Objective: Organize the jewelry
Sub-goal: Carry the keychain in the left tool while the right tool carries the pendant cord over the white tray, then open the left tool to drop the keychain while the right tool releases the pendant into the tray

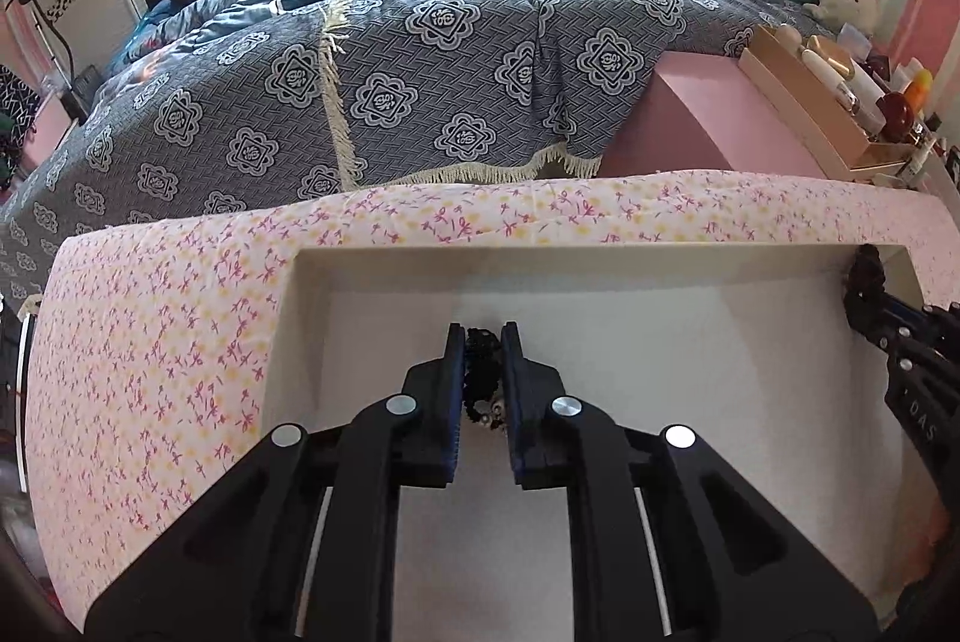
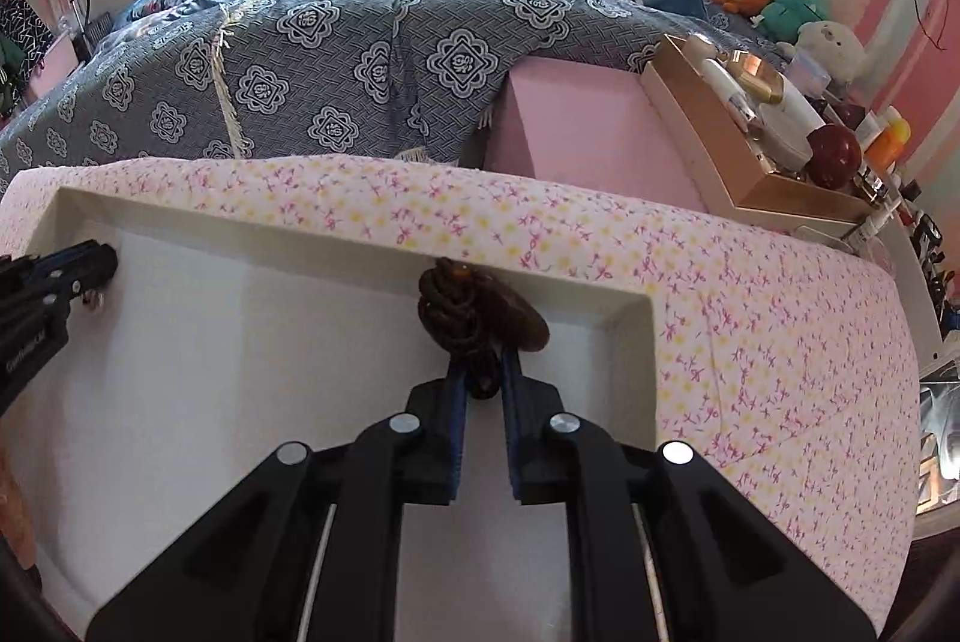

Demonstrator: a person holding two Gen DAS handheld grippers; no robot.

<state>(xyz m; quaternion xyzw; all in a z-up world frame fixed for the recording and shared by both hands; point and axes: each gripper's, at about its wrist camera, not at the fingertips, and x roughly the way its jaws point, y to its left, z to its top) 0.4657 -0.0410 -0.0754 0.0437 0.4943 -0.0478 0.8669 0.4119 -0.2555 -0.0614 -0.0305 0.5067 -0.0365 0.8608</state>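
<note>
A white tray (image 1: 372, 276) lies on a floral-clothed table. Over its floor my left gripper (image 1: 483, 342) is shut on a black beaded piece of jewelry (image 1: 480, 372), with small pale beads hanging below. In the right wrist view my right gripper (image 2: 482, 366) is shut on a brown beaded bracelet (image 2: 462, 318) with a flat brown pendant, held near the far wall of the white tray (image 2: 600, 300). The right gripper (image 1: 870, 282) shows at the tray's far right corner in the left wrist view. The left gripper (image 2: 102, 270) appears at the far left of the tray in the right wrist view.
The pink-flowered tablecloth (image 1: 180, 318) surrounds the tray. Behind it stands a bed with a blue patterned blanket (image 1: 420, 60). A pink cabinet (image 2: 576, 126) and a tan box of cosmetics (image 2: 750, 132) sit at the back right, with plush toys (image 2: 774, 0) beyond.
</note>
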